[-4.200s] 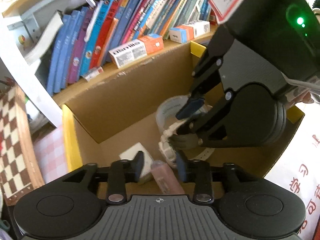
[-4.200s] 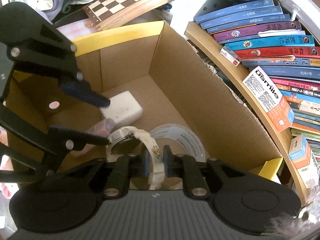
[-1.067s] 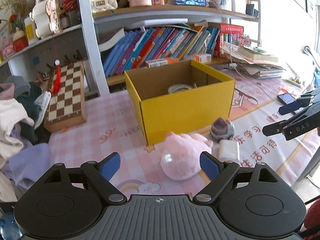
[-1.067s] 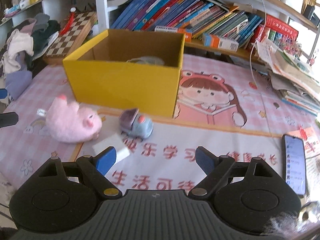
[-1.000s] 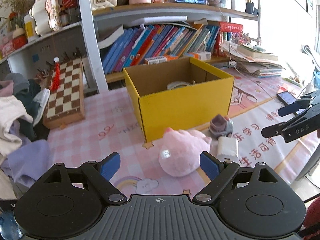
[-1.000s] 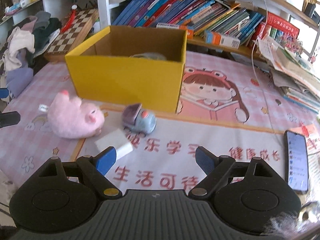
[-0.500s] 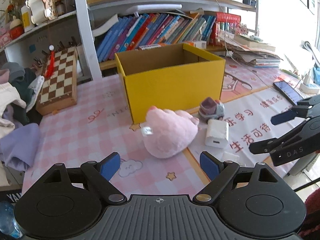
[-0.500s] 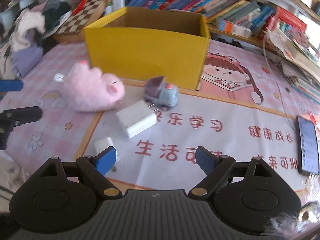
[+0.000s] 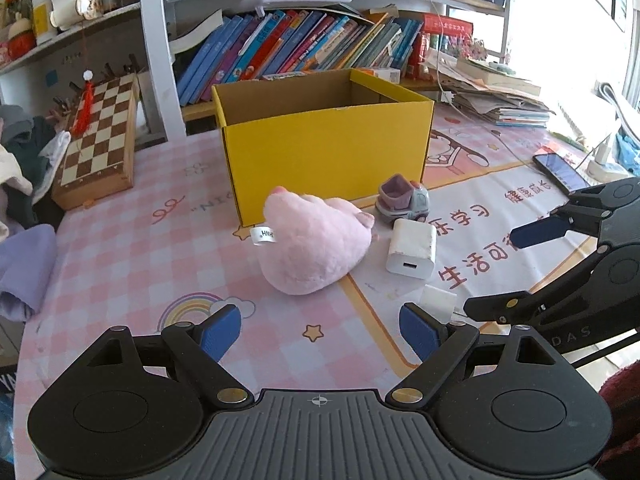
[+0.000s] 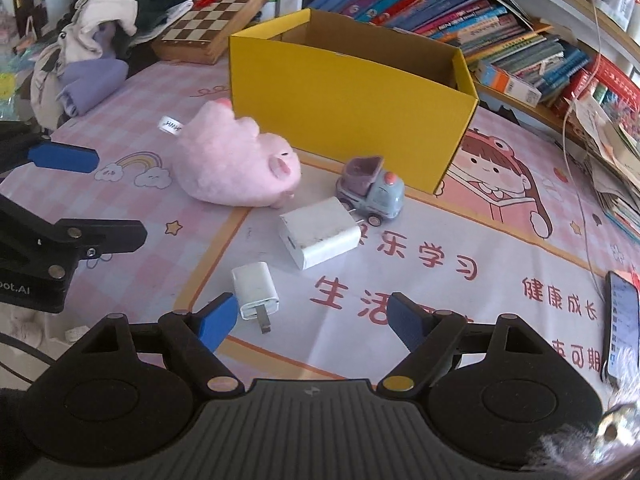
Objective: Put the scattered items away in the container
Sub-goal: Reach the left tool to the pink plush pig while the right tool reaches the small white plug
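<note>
Four scattered items before open yellow cardboard box (image 10: 348, 92): pink plush pig (image 10: 236, 168), grey-purple toy truck (image 10: 370, 192), large white charger (image 10: 320, 232), small white plug (image 10: 256, 288). Left gripper (image 9: 320, 330) spread wide, empty; right gripper (image 10: 308, 318) just narrowing, nothing gripped.

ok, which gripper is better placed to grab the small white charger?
Right, probably. The small white charger lies just ahead of the right gripper, by its left finger, jaws just narrowing with nothing between them. The left gripper faces the pink plush.
</note>
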### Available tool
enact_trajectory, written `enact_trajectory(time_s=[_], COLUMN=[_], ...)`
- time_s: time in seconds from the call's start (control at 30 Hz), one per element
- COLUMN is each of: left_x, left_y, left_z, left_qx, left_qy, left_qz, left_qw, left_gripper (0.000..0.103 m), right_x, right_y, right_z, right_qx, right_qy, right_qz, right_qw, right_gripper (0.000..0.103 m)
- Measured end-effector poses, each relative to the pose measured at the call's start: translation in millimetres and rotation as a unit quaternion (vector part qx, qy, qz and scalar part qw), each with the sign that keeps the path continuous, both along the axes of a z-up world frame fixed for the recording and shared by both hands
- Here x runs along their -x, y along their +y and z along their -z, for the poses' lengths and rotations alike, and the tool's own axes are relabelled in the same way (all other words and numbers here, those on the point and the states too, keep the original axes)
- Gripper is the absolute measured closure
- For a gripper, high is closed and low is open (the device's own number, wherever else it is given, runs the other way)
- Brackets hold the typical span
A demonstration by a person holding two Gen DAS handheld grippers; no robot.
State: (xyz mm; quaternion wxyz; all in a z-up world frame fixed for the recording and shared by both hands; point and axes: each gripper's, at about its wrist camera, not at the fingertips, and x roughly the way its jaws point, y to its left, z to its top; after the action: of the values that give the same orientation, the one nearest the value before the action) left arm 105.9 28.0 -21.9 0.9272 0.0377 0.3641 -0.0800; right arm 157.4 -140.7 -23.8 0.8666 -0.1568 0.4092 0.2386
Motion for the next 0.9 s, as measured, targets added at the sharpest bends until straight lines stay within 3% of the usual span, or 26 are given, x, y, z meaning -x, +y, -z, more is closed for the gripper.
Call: enact_trajectory(time_s=[0.07,0.23,0.9], left_x=[-1,-3,-12], left_y=[0,-1,-6], left_z=[-1,-1,7], left_qx=[0.004,0.016,-0.014], left_qy=[-0.002,-0.002,0.027], left_qz=[0.0,0.001,-0.012], left_qw=[1.0,0.9999,0.9995], left_gripper=[0.015,0.017,0.017], right_x=[0,-4,-28], right_y=[1,0,25], right_z=[0,1,23], right_qx=[-0.001,-0.007,-0.015], right_qy=[0.0,0.005,0.066], right_qz=[-0.005,-0.011,-0.081], right_qw=[1.0,1.0,0.994], right_gripper=[0.031,0.061,0.06])
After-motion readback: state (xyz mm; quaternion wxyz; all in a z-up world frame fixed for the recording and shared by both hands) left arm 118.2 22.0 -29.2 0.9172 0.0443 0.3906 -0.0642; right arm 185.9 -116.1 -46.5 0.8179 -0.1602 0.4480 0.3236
